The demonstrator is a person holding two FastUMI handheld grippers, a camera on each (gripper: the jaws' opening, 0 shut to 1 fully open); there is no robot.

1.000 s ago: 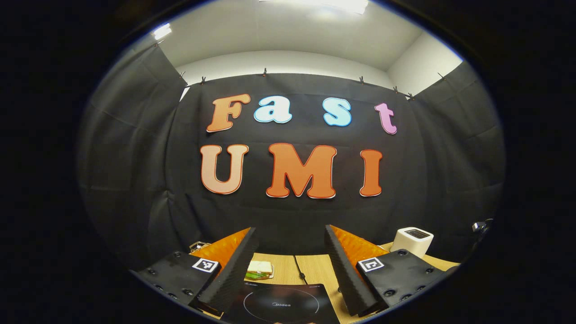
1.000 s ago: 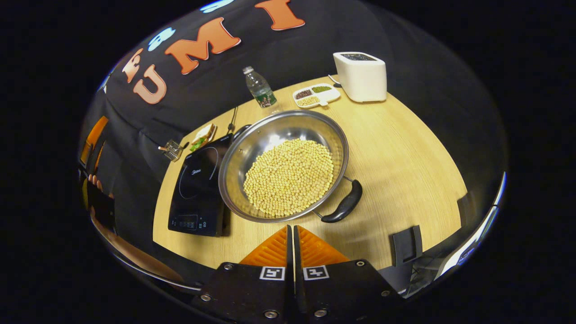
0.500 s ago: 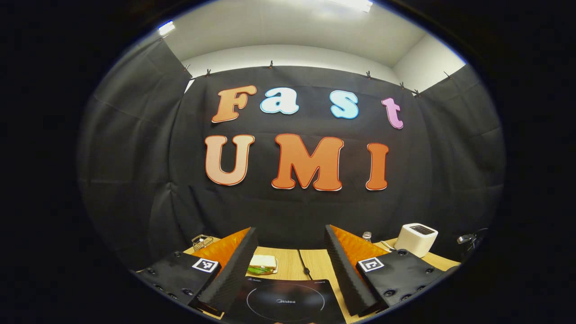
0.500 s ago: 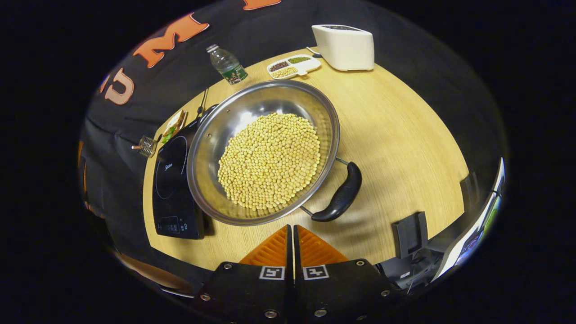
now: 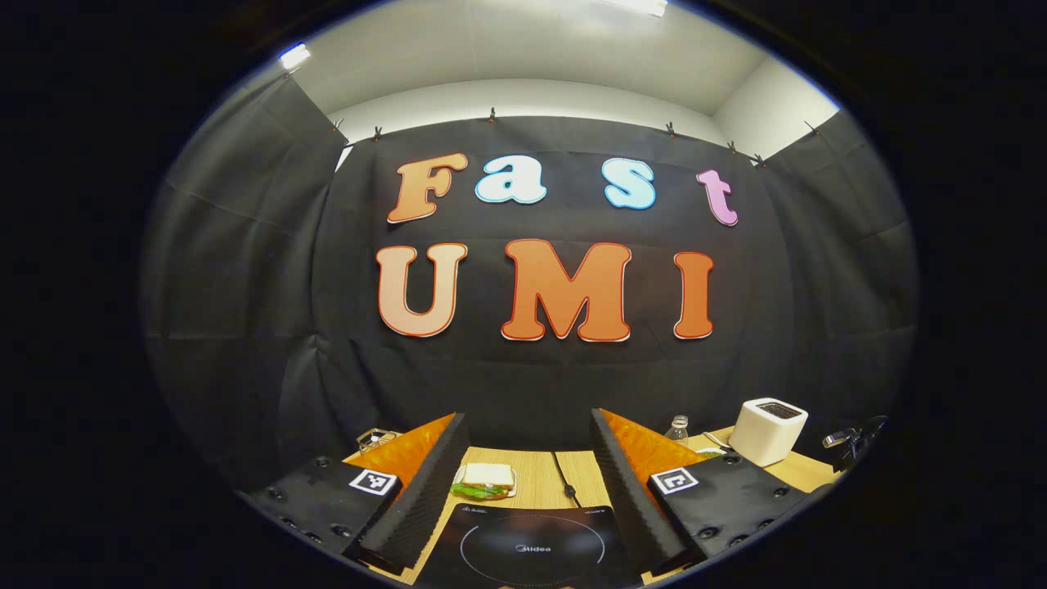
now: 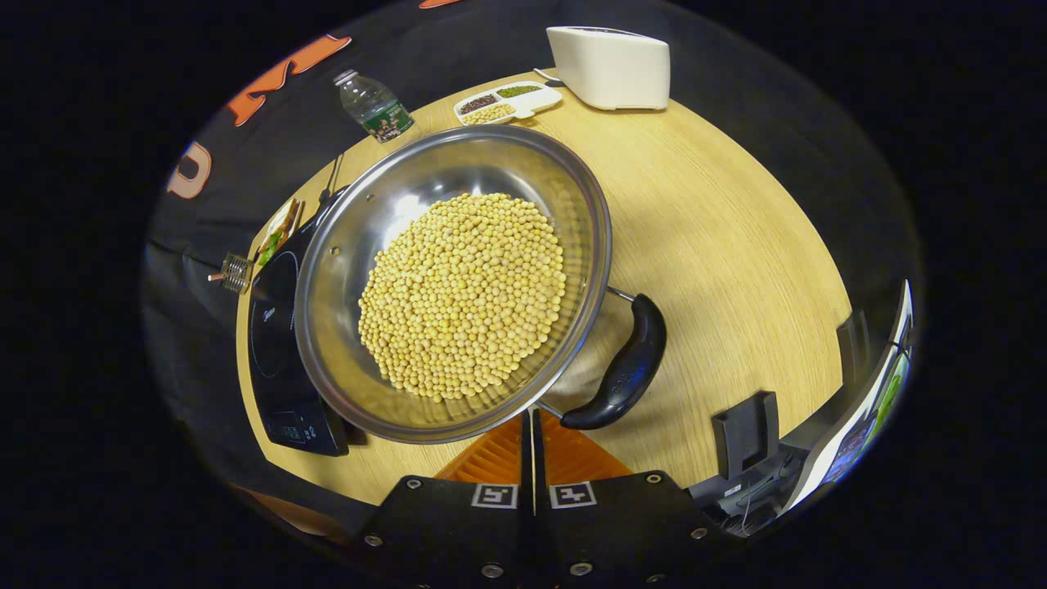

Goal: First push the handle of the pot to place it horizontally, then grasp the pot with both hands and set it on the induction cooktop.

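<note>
Our right gripper [image 6: 532, 433] is clenched empty, just short of the pot [image 6: 450, 278] rim beside its handle [image 6: 623, 368], likely to push. Pot sits on table [image 6: 736, 245] beside the cooktop [image 6: 274, 343]. Left gripper [image 5: 529, 466], spread, waits above cooktop.

Bright ceiling light [image 5: 634, 6], glare in pot [image 6: 409, 209], edges warped.

Each claw [image 5: 523, 491] [image 6: 532, 438] has black screwed plates bearing square black-and-white markers and ribbed fingers.
</note>
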